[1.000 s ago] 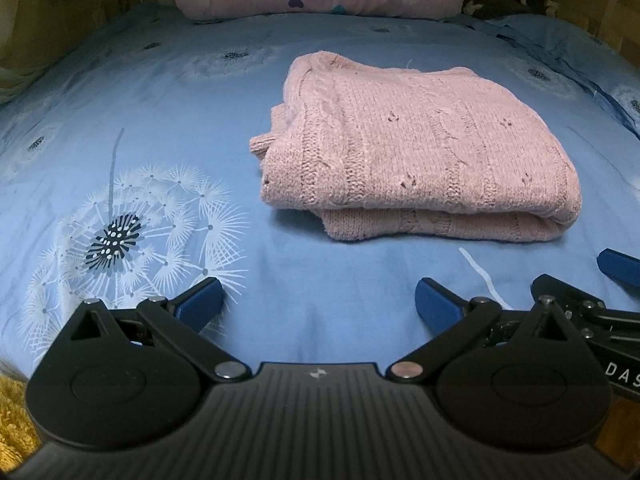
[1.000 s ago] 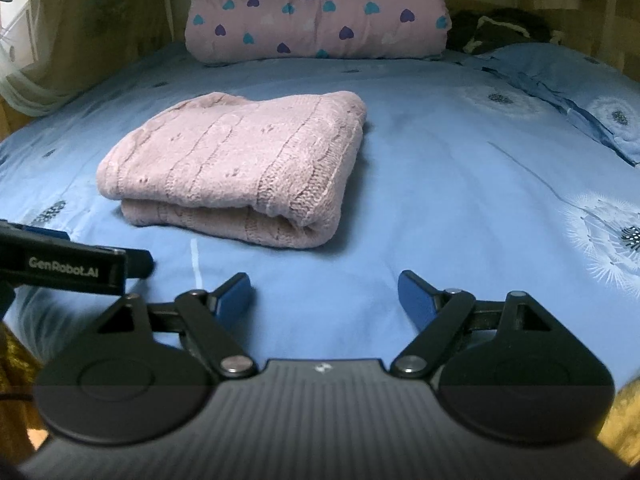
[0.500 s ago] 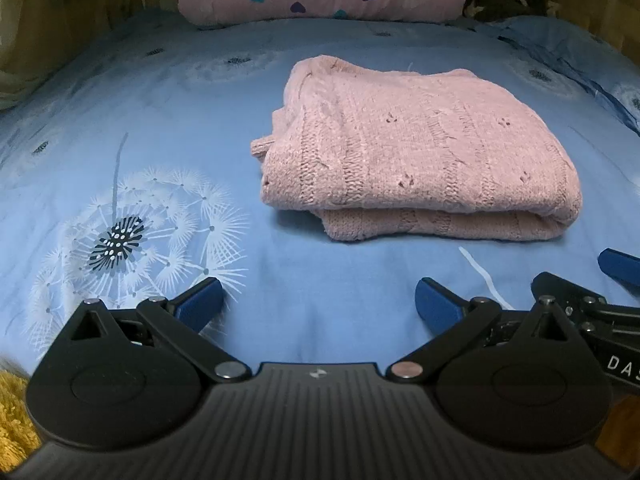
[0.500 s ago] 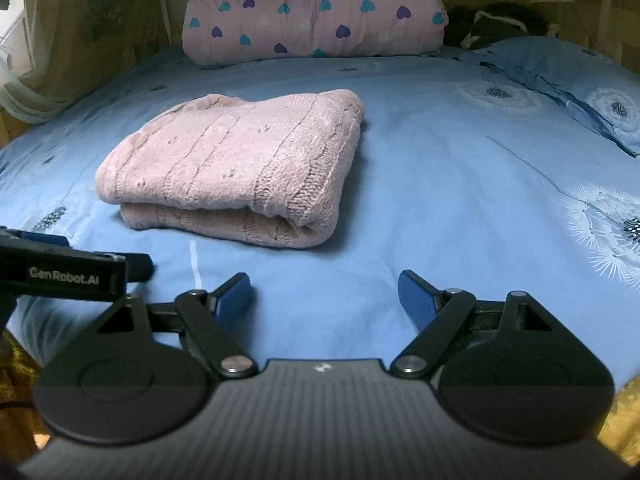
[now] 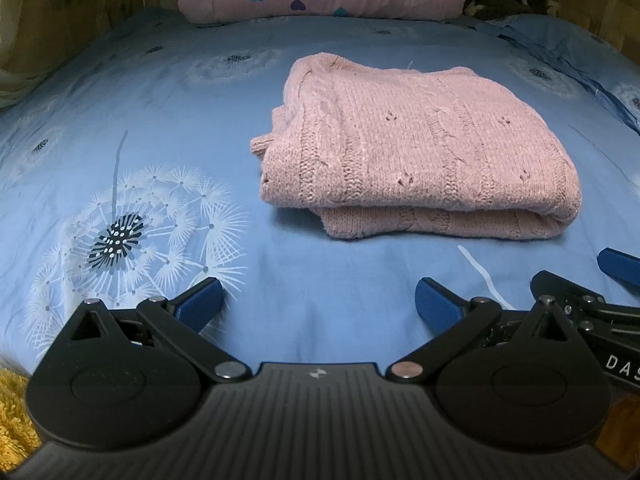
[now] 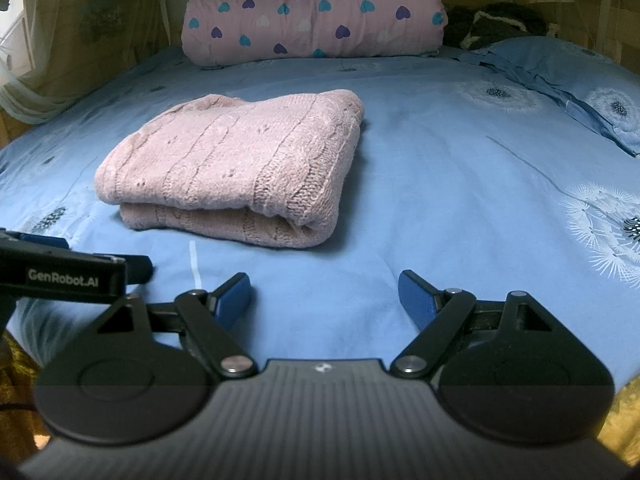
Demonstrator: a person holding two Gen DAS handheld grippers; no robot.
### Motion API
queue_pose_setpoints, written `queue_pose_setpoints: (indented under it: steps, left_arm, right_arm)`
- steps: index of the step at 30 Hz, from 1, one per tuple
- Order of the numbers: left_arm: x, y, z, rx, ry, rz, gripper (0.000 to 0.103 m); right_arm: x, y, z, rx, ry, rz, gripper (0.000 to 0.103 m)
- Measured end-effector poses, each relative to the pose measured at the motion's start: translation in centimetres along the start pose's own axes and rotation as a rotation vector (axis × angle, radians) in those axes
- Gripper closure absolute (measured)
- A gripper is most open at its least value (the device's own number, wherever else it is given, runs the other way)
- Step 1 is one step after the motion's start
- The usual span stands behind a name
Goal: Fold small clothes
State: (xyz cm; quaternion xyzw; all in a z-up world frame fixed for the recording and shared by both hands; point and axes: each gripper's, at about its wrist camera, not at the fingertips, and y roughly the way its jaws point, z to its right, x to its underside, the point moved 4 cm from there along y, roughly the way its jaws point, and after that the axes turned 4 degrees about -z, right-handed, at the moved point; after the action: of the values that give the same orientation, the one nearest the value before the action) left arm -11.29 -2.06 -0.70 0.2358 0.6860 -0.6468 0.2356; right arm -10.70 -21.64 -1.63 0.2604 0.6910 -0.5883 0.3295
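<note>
Folded pink knit sweater looks soft, floppy, light; best pinched at its doubled edge; left gripper and right gripper both gape empty.

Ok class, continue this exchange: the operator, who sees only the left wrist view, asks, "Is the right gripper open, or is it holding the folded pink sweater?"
Observer: Open. The right gripper has its jaws apart over the bare blue sheet, short of the pink knitted sweater.
Operator: What lies to the right of the sweater?
Observer: A large white dandelion print on the sheet, near the bed's right edge.
Operator: Does my left gripper carry any marking?
Observer: Yes, white GenRobot.AI lettering along its side.
</note>
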Motion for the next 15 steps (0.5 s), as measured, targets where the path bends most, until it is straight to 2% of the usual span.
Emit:
queue_pose_setpoints:
  steps: [15]
  left_arm:
    - [0.01,0.05,0.02,-0.002,-0.002,-0.003,0.000]
  right_arm:
    - [0.01,0.01,-0.07,0.001,0.000,0.000,0.020]
